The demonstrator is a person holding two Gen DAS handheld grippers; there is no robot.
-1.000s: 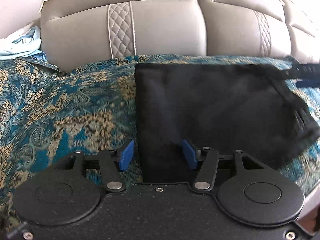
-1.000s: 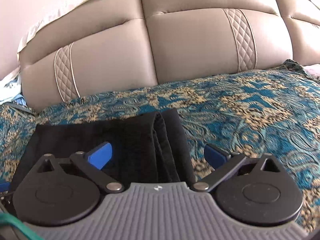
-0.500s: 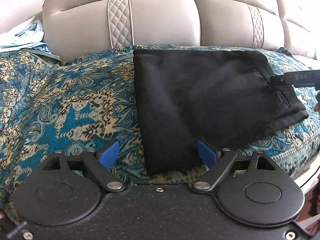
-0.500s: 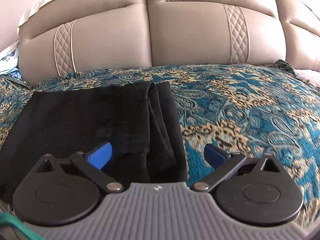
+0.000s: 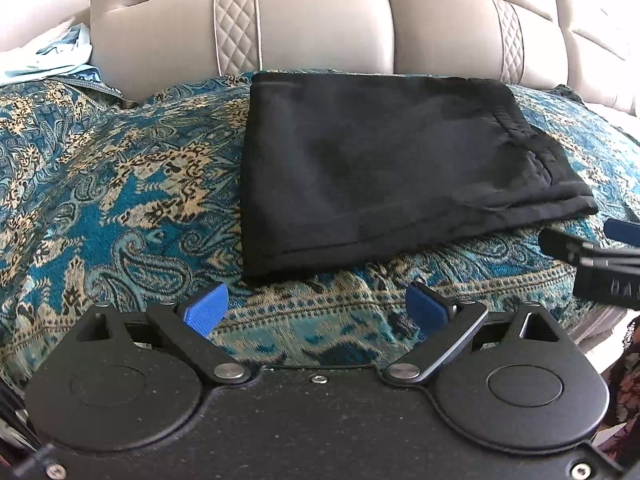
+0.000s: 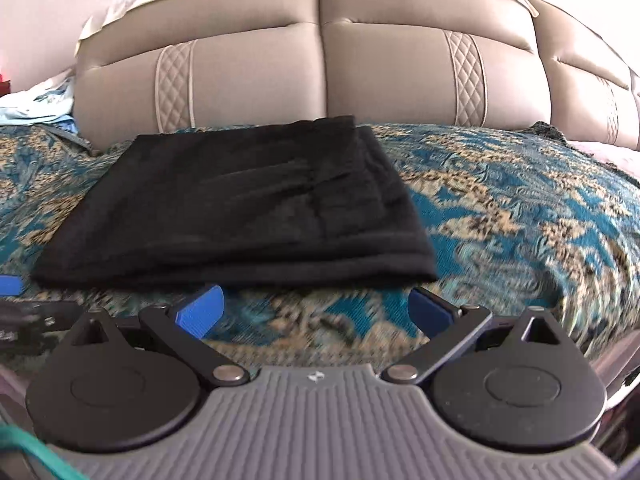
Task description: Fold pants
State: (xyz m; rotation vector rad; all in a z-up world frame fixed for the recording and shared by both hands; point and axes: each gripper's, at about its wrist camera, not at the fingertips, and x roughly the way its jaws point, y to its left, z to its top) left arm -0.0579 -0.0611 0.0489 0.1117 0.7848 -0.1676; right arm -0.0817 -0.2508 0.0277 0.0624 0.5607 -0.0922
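Pants, black and already folded into a compact rectangle, are seen lying flat on the teal paisley bedspread, near the padded headboard and clear of both tools. The step in hand is judged to be the release and withdrawal after the last fold, so little is left to be done. To do it well, the pads should be kept off the cloth as the grippers are drawn away, so that no layer is dragged or lifted; the stacked edges at the bundle's right side in the left wrist view look the loosest and would be the first to be disturbed. If any neatening is wanted, a light press on the top layer is advised rather than a fresh pinch. The left gripper is held just short of the bundle's near edge, angled down toward the bed, with its jaws opening and nothing between the blue pads but bedspread. The right gripper is likewise held before the near edge, tilted down more gently, its fingers spread wide and empty. Part of the right gripper is also visible at the right edge of the left wrist view, apart from the cloth.
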